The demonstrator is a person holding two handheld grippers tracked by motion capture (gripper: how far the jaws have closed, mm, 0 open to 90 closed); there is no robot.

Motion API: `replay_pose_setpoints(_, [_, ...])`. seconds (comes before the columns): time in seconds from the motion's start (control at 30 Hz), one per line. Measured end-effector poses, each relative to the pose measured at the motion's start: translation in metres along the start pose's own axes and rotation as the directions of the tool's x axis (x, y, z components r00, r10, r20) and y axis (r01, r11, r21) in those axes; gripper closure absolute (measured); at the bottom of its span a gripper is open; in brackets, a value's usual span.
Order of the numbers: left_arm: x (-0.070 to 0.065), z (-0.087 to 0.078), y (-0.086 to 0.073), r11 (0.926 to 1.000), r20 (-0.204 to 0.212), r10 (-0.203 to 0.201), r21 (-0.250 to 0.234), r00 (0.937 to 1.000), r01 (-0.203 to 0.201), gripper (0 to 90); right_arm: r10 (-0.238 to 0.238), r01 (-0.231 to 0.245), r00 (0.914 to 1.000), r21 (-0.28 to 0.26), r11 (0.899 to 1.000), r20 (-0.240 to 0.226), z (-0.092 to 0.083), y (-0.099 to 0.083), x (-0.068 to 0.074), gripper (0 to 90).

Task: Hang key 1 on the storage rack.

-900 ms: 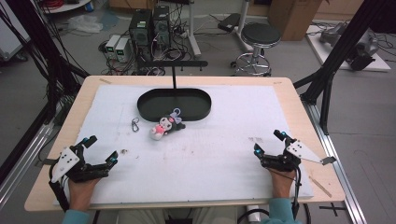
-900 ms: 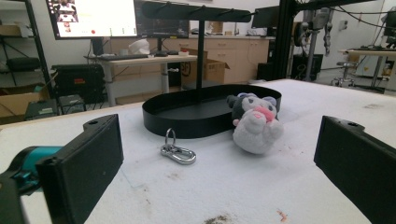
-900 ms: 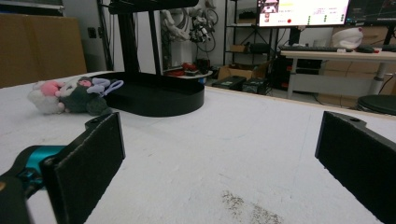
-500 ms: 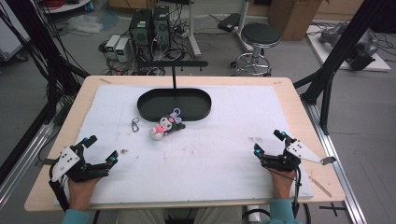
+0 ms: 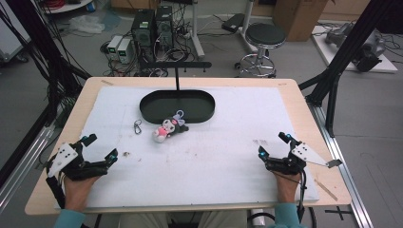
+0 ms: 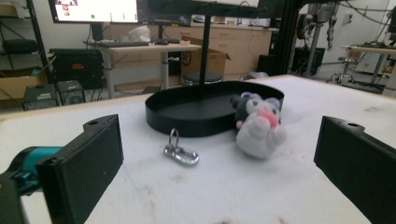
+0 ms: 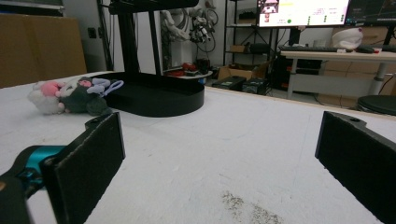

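A small plush toy point(image 5: 169, 128) in white, pink and dark grey lies on the white mat just in front of a black oval tray point(image 5: 177, 106); it lies beside the tray in the left gripper view point(image 6: 258, 125) and the right gripper view point(image 7: 70, 96). A silver carabiner clip point(image 5: 138, 127) point(image 6: 180, 150) rests to the toy's left. My left gripper point(image 5: 99, 147) rests near the table's front left, jaws wide open with nothing between them. My right gripper point(image 5: 273, 145) rests at the front right, also open and empty.
A black post point(image 5: 177, 76) with a crossbar rises from the tray point(image 6: 196, 107). The white mat point(image 5: 214, 156) covers most of the wooden table. Dirt specks point(image 7: 247, 207) mark the mat. Beyond the table stand a stool point(image 5: 264, 38), computers point(image 5: 152, 26) and black frame legs point(image 5: 332, 80).
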State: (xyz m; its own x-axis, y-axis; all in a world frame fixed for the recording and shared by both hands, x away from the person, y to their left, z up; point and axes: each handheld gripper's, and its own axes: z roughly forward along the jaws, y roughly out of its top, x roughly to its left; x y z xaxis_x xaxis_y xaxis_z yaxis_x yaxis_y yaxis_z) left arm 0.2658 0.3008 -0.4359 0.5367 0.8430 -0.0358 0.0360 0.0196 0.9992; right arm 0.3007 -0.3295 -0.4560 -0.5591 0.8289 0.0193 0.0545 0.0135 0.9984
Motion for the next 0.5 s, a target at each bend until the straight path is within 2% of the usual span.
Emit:
replay_pose_setpoints(0.1, [-0.001, 0.007, 0.018, 0.9976, 0.01, 0.06, 0.033, 0.9982, -0.06, 1.8, 0.002, -0.002, 1.0, -0.001, 1.0, 0.0, 0.0, 0.0, 0.0, 0.7])
replay_pose_setpoints(0.17, [-0.001, 0.012, 0.027, 0.995, 0.018, 0.078, 0.061, 0.9968, -0.079, 1.8, 0.003, -0.003, 1.0, -0.002, 1.0, 0.0, 0.0, 0.0, 0.0, 0.7])
replay_pose_setpoints(0.27, [-0.002, 0.022, 0.041, 0.9912, 0.045, 0.083, 0.1, 0.9956, -0.087, 1.7, -0.003, 0.003, 1.0, -0.004, 1.0, -0.001, 0.0, 0.0, 0.0, 0.7])
replay_pose_setpoints(0.37, [-0.005, 0.033, 0.053, 0.9821, 0.068, 0.106, 0.149, 0.9921, -0.115, 1.7, 0.003, -0.003, 1.0, -0.002, 1.0, 0.0, 0.0, 0.0, 0.0, 0.7])
replay_pose_setpoints(0.5, [-0.01, 0.048, 0.066, 0.9716, 0.095, 0.106, 0.202, 0.9897, -0.124, 1.8, 0.006, -0.006, 1.0, -0.001, 1.0, 0.001, 0.0, 0.0, 0.0, 0.7])
